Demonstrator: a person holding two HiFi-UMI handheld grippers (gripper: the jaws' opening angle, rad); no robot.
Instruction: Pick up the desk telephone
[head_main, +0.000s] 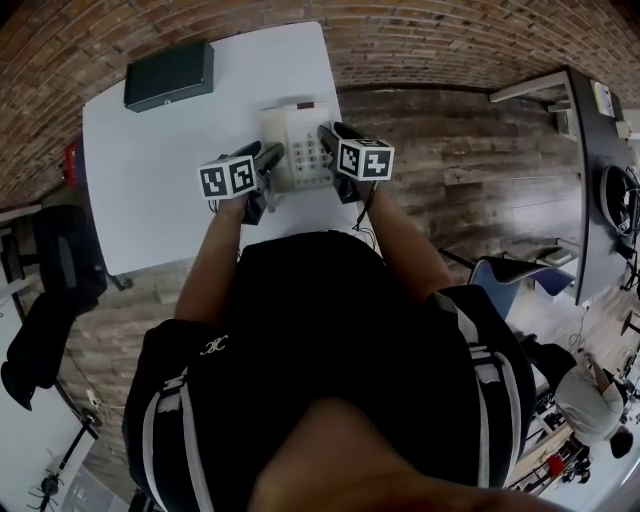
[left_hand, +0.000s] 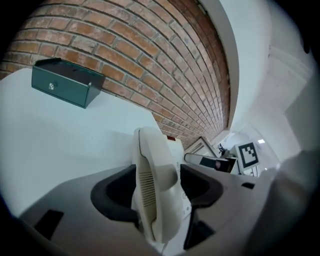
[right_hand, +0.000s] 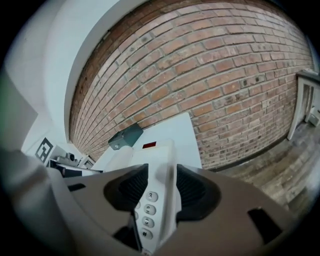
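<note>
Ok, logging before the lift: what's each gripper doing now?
Left gripper: jaws open around the handset.
Right gripper: jaws open around the telephone, at its keypad edge.

Desk telephone (head_main: 298, 145) on table (head_main: 160, 200), box (head_main: 168, 74) behind-left, left claw (head_main: 272, 153) and right claw (head_main: 327, 136) astride its sides

A white table (head_main: 150, 160) stands on a wood-plank floor (head_main: 470, 170) against a brick wall (head_main: 430, 40). A dark green box (head_main: 168, 75) sits at the tabletop's far left corner. A black chair (head_main: 65, 260) stands left of the table, a blue chair (head_main: 505, 272) to its right.
</note>
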